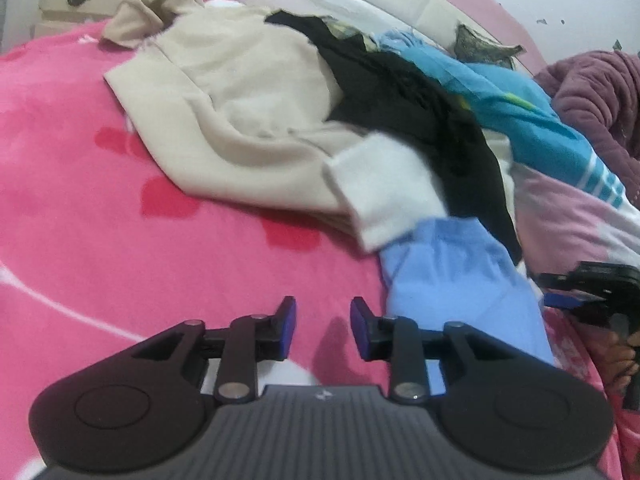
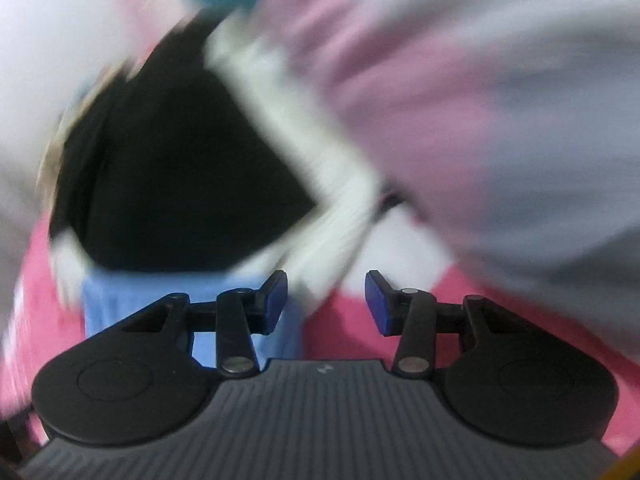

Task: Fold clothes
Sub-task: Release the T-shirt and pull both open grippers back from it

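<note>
- The bed (image 1: 80, 184), under a pink cover, is filling the left wrist view from 6 to 10 o'clock, and the clothes are lying on it in a loose heap (image 1: 360, 120) from the centre out to 3 o'clock.
- In that heap a cream top (image 1: 240, 120) is sitting at 11 o'clock, a black garment (image 1: 420, 112) is draping across it at 1 o'clock, and a blue garment (image 1: 452, 276) is lying nearest the camera at 4 o'clock.
- Nothing is folded yet, so I judge the step in hand to be picking one garment out of the heap.
- The next move is probably calling for a grip on a free edge of the blue garment, then dragging it onto bare cover to spread it flat.
- The left gripper (image 1: 323, 328) is hanging over bare cover at 6 o'clock, its jaws standing narrowly apart and holding nothing.
- The right gripper (image 2: 326, 302) is likewise empty, its jaws standing somewhat wider.
- The left view alone is showing the whole heap, a dresser (image 1: 80, 0) at 11 o'clock, and the right gripper from outside at 3 o'clock.
- The right view, heavily blurred, is showing only a close patch of black, blue and white cloth.
</note>
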The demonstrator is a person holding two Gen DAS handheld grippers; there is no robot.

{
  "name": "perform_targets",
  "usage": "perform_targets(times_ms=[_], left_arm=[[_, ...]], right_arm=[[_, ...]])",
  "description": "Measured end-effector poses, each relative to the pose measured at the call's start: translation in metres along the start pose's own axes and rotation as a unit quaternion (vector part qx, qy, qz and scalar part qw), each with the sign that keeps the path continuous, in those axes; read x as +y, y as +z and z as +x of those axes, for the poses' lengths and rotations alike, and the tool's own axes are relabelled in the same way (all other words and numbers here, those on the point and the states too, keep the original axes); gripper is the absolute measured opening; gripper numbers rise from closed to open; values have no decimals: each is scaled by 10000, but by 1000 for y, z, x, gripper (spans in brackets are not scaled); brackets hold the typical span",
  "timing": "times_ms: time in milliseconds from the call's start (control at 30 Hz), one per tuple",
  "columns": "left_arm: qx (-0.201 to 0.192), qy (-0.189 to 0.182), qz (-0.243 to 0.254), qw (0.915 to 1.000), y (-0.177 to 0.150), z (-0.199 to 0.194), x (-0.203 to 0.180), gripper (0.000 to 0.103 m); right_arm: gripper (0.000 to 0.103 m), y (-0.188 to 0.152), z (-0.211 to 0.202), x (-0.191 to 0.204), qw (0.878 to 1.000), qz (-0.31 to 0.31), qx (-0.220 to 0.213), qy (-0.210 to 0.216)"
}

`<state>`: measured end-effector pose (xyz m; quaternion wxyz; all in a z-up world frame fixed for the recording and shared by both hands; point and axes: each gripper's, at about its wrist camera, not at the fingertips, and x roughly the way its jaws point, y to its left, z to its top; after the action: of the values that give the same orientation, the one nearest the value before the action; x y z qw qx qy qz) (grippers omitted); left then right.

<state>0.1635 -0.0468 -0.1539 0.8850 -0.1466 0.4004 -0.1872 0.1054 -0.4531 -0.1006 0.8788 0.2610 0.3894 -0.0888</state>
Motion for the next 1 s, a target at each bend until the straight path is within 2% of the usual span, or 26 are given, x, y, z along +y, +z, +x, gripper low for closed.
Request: perform_targets(times_ms=[167,267,367,467,533,633,700,800,900,1000], left_arm=[[29,-27,-302,9995,8,-11,9,34],[85,-73,-317,9994,9,-34,8,35],[69,-159,-107,9998,8,-71,2,38],[142,-415,155,9989,0,-105,-7,41],[326,-606,441,9967,-15,-127,-16,41],[673,-852,964,9894,-52,-153,-30,40],[924,-966,1277,9828,-80,-165,-38,39],[1150,-1056,1681,9733,-120,-173,-50,39],[1164,-983,1952,9688,-145,-169,-58,34],[1133,-810,2305,9631,-158,-157,-68,31]], right_arm=[[44,-4,-41,-4,9987,97,-156,476],[44,-10,-72,4,9955,-119,-434,830],[44,-15,-105,17,9892,-513,-745,1151],[44,-16,-149,34,9788,-930,-1089,1467],[44,-7,-183,36,9713,-1087,-1303,1664],[44,-11,-248,42,9644,-1319,-1465,1764],[44,-27,-284,43,9648,-1421,-1268,1813],[44,-65,-299,47,9719,-1598,-442,1673],[43,-118,-280,53,9747,-1785,320,1308],[42,-163,-246,46,9820,-1430,843,898]])
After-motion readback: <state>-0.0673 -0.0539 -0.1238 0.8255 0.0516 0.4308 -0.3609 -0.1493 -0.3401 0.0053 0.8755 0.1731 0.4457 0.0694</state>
